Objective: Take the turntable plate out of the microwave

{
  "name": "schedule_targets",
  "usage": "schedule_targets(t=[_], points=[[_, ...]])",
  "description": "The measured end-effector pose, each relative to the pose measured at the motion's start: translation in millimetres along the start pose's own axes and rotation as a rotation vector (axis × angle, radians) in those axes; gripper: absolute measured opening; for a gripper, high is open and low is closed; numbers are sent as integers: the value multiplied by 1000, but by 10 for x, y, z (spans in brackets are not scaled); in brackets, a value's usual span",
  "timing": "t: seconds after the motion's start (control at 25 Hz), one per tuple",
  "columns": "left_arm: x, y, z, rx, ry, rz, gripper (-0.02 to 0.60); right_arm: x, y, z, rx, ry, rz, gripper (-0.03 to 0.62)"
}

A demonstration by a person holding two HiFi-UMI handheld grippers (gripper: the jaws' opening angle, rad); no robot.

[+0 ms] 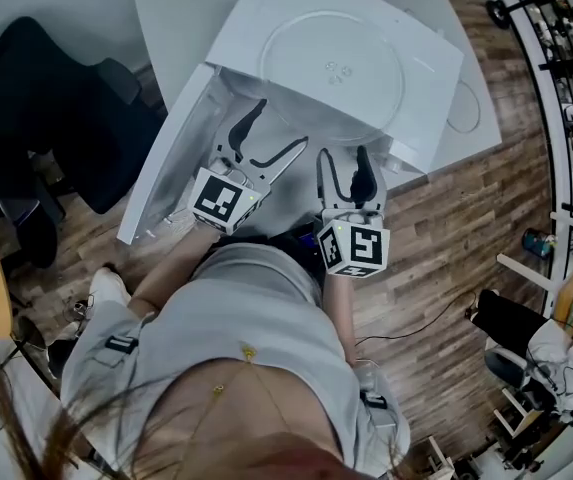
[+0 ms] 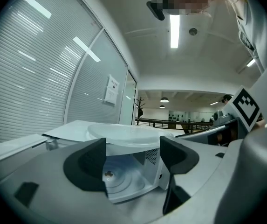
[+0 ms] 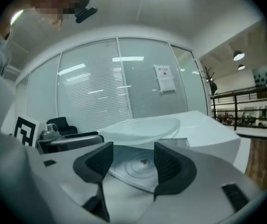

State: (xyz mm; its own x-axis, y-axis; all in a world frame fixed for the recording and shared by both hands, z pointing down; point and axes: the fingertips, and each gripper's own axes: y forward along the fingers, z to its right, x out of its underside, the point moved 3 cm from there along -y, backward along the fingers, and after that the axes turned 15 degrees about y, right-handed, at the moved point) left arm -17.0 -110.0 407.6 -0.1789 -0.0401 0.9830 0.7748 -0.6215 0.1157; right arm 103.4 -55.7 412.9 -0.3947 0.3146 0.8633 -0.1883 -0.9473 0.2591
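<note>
Noted plate (image 1: 341, 63) resting flat on top of microwave (image 1: 428, 93), door (image 1: 161, 168) swung open at left. Observed left gripper (image 1: 281, 126) and right gripper (image 1: 344, 158) side by side just near the open cavity, pointing about level toward it, lower than plate, not touching it. Recorded both sets of fingers spread wide, gripping nothing.
</note>
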Motion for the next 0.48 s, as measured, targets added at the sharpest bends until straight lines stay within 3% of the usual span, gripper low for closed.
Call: schedule_targets(t=[0.08, 0.48], points=[[-8, 14, 5, 1, 0, 0, 354, -46, -29, 6, 39, -29, 34, 261], [-26, 73, -12, -4, 35, -17, 354, -66, 90, 18, 63, -56, 25, 272]])
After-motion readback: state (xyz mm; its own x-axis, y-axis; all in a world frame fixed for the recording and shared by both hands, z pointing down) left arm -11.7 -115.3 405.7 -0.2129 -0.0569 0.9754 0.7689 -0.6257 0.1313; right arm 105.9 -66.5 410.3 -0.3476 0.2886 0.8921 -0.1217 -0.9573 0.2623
